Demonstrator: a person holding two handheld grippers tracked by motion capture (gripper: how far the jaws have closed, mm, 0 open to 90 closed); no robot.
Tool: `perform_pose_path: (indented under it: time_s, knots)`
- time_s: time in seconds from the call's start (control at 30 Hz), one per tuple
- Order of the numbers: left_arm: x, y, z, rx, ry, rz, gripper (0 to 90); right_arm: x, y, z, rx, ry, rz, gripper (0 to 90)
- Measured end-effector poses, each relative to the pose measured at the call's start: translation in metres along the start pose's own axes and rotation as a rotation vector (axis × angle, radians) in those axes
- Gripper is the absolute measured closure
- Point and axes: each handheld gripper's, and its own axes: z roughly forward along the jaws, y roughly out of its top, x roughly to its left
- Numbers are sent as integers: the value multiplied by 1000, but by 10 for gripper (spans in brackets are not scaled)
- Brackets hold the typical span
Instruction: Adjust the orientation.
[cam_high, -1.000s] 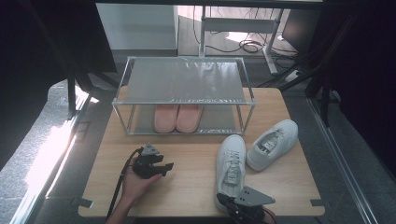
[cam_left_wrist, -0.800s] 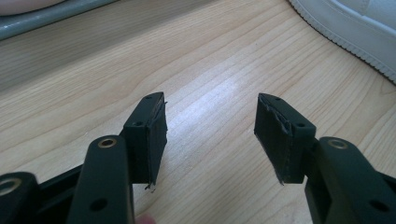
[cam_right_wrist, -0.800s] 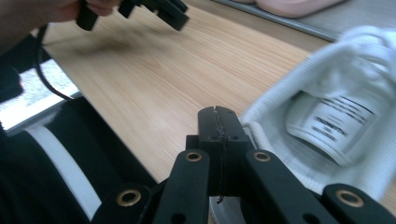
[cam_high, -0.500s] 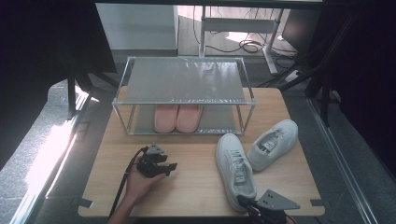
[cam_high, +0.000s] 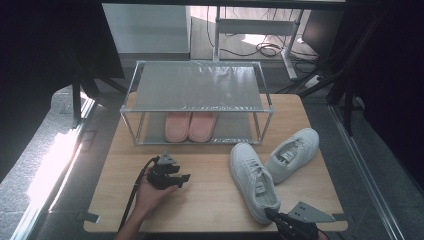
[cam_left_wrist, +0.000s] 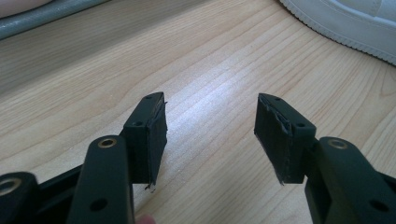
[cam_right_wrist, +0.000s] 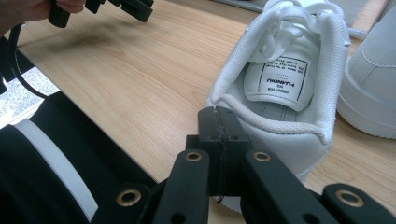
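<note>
The near sneaker (cam_high: 254, 181) lies on the table (cam_high: 200, 195) in front of the rack (cam_high: 195, 102), its mate (cam_high: 292, 154) touching it on the right; neither is shelved yet. At its heel the right gripper (cam_right_wrist: 218, 126) has its jaws pressed together, holding nothing. Left of the sneaker, the left gripper (cam_left_wrist: 210, 135) rests with jaws wide apart and empty.

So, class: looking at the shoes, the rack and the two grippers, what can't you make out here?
- Pink slippers: high view, toes hidden under the rack's top shelf.
- Right gripper: high view, body cut off by the bottom edge.
- Near white sneaker: right gripper view, small label print unreadable; toe hidden behind its collar.
- Far white sneaker: left gripper view, cut off at the top edge.
</note>
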Motion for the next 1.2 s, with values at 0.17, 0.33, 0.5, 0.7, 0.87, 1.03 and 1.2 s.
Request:
perform_pose_path:
  time_s: [0.17,0.33,0.5,0.7,0.87,1.03,1.2]
  knots:
    - [1,0,-1,-2,2,-2,447,-3,0,-2,3,-10,7,897]
    - [1,0,-1,-3,3,-2,447,-4,0,-2,5,-6,6,897]
    - [1,0,0,-1,3,-1,446,-5,0,-2,4,-2,7,897]
    - [1,0,-1,-3,6,-3,446,-5,0,-2,4,-2,5,897]
    - [1,0,-1,-3,6,-3,446,-9,-1,-4,0,-16,15,897]
    - [1,0,0,-1,6,-2,446,-9,-1,-5,-9,-11,17,895]
    - [1,0,0,2,5,-2,446,-11,6,-13,-55,1,17,854]
